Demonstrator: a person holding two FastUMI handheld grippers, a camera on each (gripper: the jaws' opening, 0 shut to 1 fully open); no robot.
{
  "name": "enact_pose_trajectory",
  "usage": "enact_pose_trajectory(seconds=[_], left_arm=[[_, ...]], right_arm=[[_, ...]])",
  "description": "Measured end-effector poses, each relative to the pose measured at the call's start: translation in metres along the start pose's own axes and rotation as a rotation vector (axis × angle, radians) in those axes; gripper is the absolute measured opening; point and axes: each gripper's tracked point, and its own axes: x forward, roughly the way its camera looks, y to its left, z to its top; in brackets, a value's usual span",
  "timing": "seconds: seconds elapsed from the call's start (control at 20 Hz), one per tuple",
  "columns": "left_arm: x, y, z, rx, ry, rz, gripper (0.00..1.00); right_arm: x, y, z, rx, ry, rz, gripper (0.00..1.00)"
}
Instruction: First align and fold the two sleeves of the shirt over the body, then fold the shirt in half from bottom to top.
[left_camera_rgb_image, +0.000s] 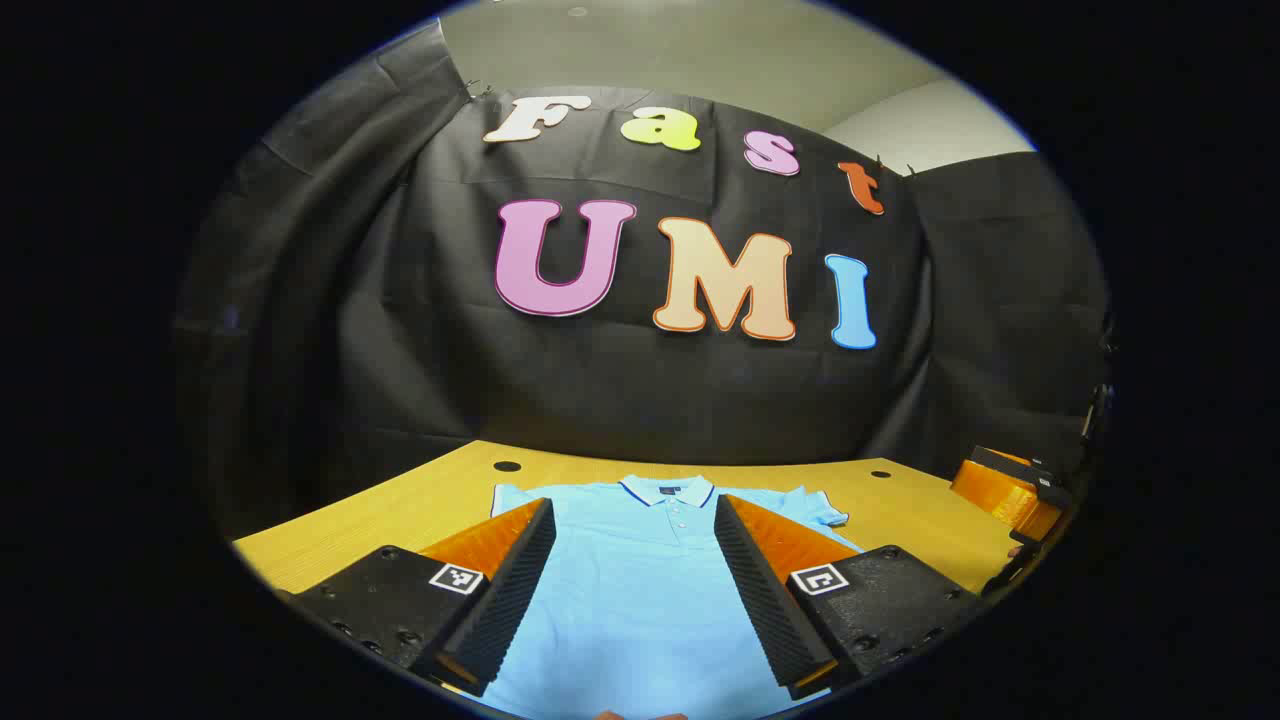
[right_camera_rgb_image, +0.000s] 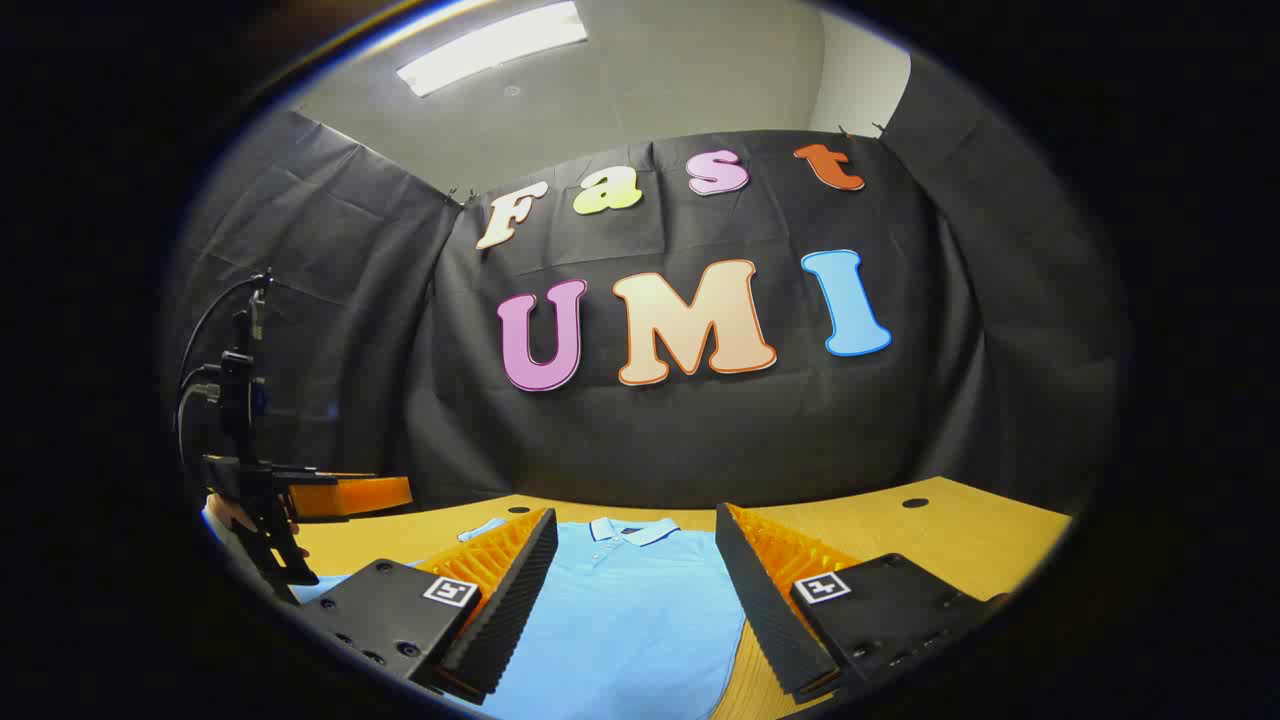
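A light blue polo shirt (left_camera_rgb_image: 640, 590) lies flat, front up, on the wooden table (left_camera_rgb_image: 400, 510), its dark-edged collar (left_camera_rgb_image: 667, 490) at the far end. Its short sleeves spread out to the left (left_camera_rgb_image: 505, 497) and right (left_camera_rgb_image: 825, 510). My left gripper (left_camera_rgb_image: 633, 503) hovers open over the near part of the shirt, nothing between its fingers. In the right gripper view the shirt (right_camera_rgb_image: 640, 610) lies ahead, and my right gripper (right_camera_rgb_image: 636, 513) is open and holds nothing. The left gripper (right_camera_rgb_image: 340, 495), held by a hand (right_camera_rgb_image: 230, 515), is off to the left. The right gripper (left_camera_rgb_image: 1010, 490) sits at the table's right edge.
The black cloth wall stands close behind the table's far edge. Small round holes (left_camera_rgb_image: 507, 466) (left_camera_rgb_image: 880, 473) mark the tabletop near the back. Bare wood (right_camera_rgb_image: 900, 530) lies right of the shirt. A cable (right_camera_rgb_image: 215, 310) rises from the left gripper.
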Motion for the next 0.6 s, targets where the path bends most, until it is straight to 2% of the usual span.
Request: enact_pose_trajectory(seconds=[0.3, 0.6], left_arm=[[0.001, 0.003, -0.001, 0.005, 0.009, 0.003, 0.95], [0.003, 0.005, 0.002, 0.012, 0.003, 0.004, 0.95]], right_arm=[[0.002, -0.014, -0.004, 0.017, 0.009, -0.059, 0.99], [0.003, -0.016, -0.015, 0.014, 0.066, -0.051, 0.98]])
